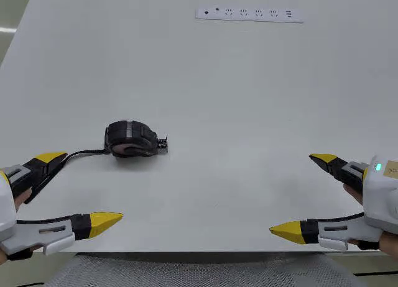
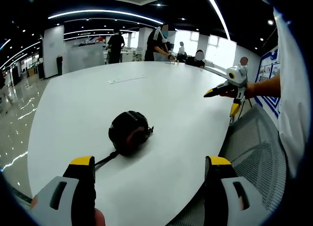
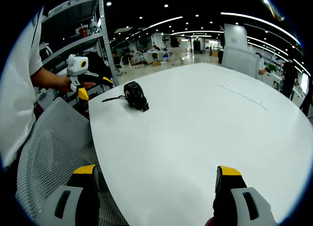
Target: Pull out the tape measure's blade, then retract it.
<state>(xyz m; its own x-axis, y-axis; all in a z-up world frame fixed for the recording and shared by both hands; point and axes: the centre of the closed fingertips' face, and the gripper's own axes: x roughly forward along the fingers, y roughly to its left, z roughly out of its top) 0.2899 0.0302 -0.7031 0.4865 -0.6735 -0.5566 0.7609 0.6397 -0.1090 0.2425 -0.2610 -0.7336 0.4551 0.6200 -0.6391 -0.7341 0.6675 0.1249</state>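
Observation:
A black tape measure [image 1: 130, 139] lies on the white table [image 1: 236, 94], its blade tip facing right and a black strap [image 1: 84, 153] trailing left. My left gripper [image 1: 87, 189] is open just left of and nearer than it, empty. My right gripper [image 1: 305, 194] is open at the table's near right edge, far from the tape measure, also empty. In the left gripper view the tape measure [image 2: 129, 131] sits ahead between the yellow-tipped jaws, with the right gripper [image 2: 222, 96] beyond. In the right gripper view the tape measure [image 3: 135, 95] lies far left next to the left gripper [image 3: 93, 86].
A white power strip [image 1: 249, 14] lies at the table's far side. A mesh chair back [image 1: 199, 271] sits below the near table edge. People stand at the table's far end [image 2: 159, 42] in the left gripper view.

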